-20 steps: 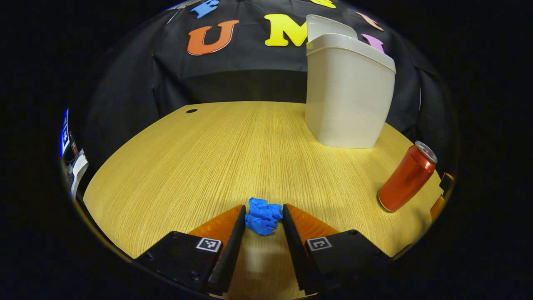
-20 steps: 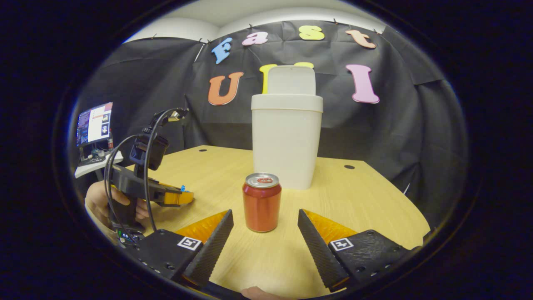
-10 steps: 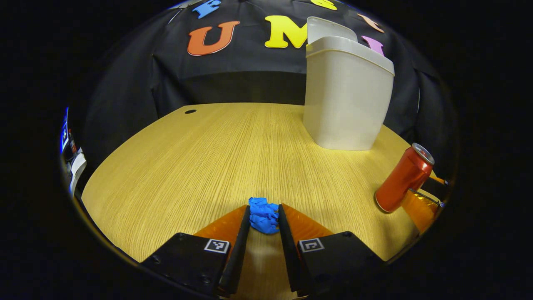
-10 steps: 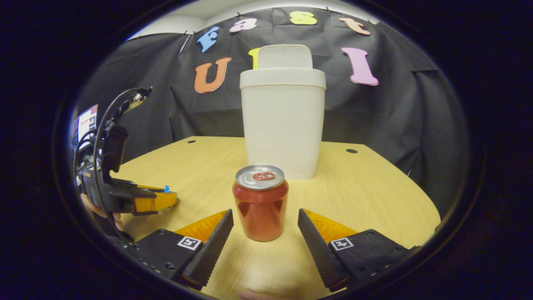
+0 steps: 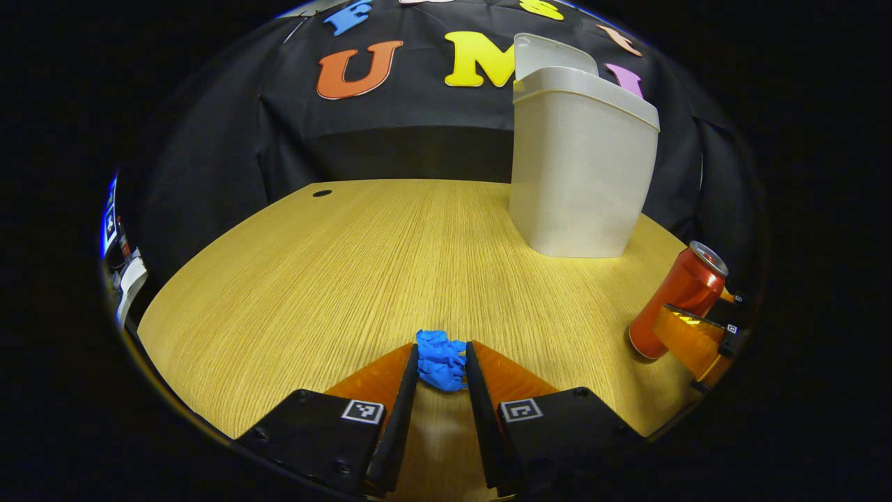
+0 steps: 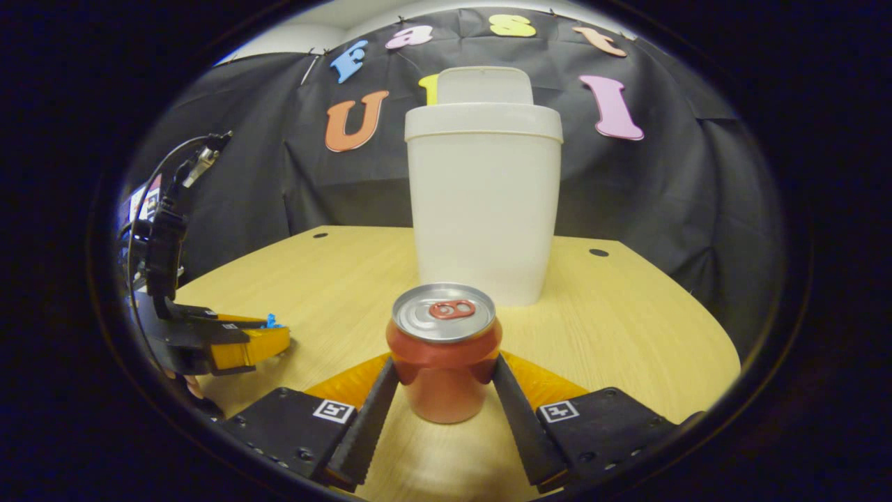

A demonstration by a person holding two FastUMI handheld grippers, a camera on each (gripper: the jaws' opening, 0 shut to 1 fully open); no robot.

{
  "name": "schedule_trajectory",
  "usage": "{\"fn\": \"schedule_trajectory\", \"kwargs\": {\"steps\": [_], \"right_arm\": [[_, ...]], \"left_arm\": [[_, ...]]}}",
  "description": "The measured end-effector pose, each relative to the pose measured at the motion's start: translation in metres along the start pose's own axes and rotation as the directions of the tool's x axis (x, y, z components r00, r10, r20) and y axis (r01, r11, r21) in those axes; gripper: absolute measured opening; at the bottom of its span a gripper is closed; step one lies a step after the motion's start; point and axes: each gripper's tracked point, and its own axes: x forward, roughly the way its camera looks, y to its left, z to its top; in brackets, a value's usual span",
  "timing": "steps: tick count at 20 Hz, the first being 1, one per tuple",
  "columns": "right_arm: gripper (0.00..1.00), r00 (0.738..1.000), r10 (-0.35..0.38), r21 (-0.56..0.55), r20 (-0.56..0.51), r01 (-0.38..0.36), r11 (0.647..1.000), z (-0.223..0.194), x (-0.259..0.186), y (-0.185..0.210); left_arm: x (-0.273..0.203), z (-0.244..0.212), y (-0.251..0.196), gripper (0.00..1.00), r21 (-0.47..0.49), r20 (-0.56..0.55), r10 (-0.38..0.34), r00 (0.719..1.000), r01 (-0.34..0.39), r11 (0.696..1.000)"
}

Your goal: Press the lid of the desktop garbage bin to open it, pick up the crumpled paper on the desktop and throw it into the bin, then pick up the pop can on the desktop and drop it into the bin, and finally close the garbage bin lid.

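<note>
Left gripper view. The left claw [image 5: 442, 362] is held low over the surface [image 5: 334, 279], fingers pointing forward and nearly level with the wood. The blue paper [image 5: 441, 360] is pinched between both fingers at their tips; whether it is lifted off the wood cannot be told. The bin [image 5: 582, 160] stands upright at the far right of the surface, with its lid [image 5: 554, 54] raised behind the rim. The can [image 5: 677, 300] is seen at the right edge, on the surface and well apart from the paper. A finger of the right claw [image 5: 690, 338] is seen in front of the can's lower half.

Right gripper view. The right claw [image 6: 444, 387] is held low and level, aimed at the bin [image 6: 483, 202]. The can [image 6: 444, 352] stands upright on the surface [image 6: 613, 314] between the two fingers, which are closed against its sides, one on each flank. The bin is seen directly behind the can, near it but not touching, lid [image 6: 482, 85] tipped up. At the left edge the left claw [image 6: 268, 335] is seen side-on, held close to the surface and pointing right, with a small part of the paper [image 6: 272, 323] showing at its tip. Cables rise in an arc from the body of that claw. Part of a hand [image 6: 182, 380] is seen beneath it, at the grip.
</note>
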Motion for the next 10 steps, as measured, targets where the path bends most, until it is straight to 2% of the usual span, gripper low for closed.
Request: {"fn": "schedule_trajectory", "kwargs": {"steps": [3,7,10], "right_arm": [[0.79,0.997,-0.032,-0.012,0.076,0.033,0.999,0.029,-0.018,-0.014],[0.79,0.989,-0.034,-0.004,0.145,0.035,0.999,0.060,-0.043,-0.030],[0.79,0.978,-0.074,-0.013,0.194,0.078,0.997,0.080,-0.061,-0.048]], "left_arm": [[-0.004,0.004,0.004,0.47,-0.006,0.015,0.022,1.000,-0.022,1.000],[-0.008,0.022,0.018,0.47,-0.049,0.119,0.100,0.988,-0.094,0.994],[-0.006,0.025,0.011,0.47,-0.072,0.126,0.082,0.989,-0.074,0.995]]}}
